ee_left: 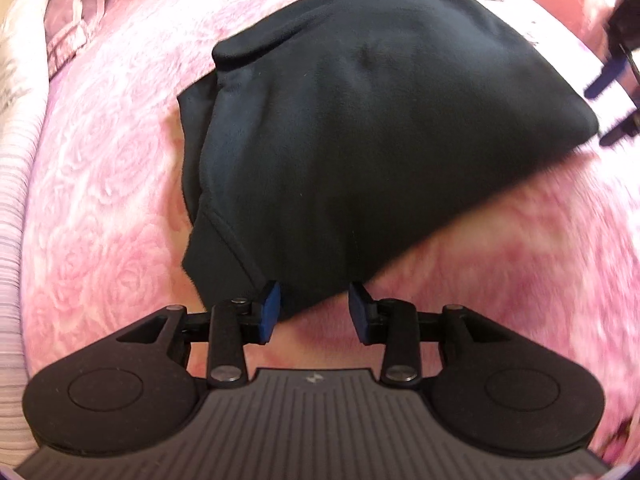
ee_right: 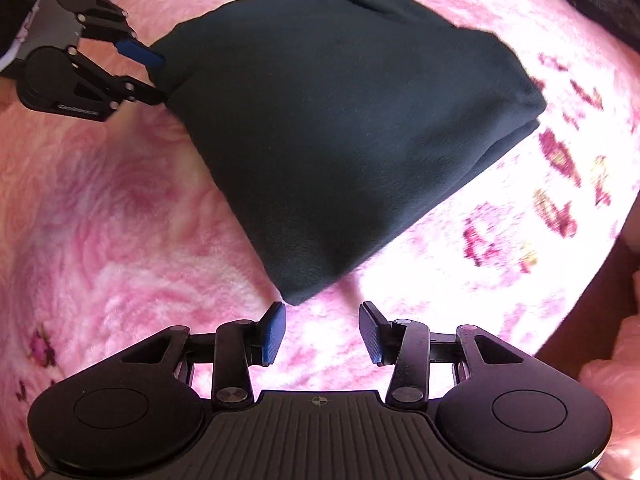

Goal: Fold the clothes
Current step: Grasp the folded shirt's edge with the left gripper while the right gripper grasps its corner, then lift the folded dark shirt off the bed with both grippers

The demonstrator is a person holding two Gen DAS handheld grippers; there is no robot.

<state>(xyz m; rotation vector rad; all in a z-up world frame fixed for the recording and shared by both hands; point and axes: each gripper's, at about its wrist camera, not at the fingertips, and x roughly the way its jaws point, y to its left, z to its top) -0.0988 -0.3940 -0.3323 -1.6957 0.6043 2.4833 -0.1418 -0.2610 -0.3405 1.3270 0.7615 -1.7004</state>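
garment [ee_right: 344, 128] corner lies just beyond right claw [ee_right: 322, 330].

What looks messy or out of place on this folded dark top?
The dark top is folded on the pink blanket, but one side is untidy: in the left wrist view a lower layer sticks out past the top layer along the left edge. Nothing looks spilled or damaged.

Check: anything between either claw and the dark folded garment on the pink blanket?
Nothing visible. The left claw already has the dark garment corner between its open pads. The right claw hovers open just short of another corner, only bare pink blanket in the gap.
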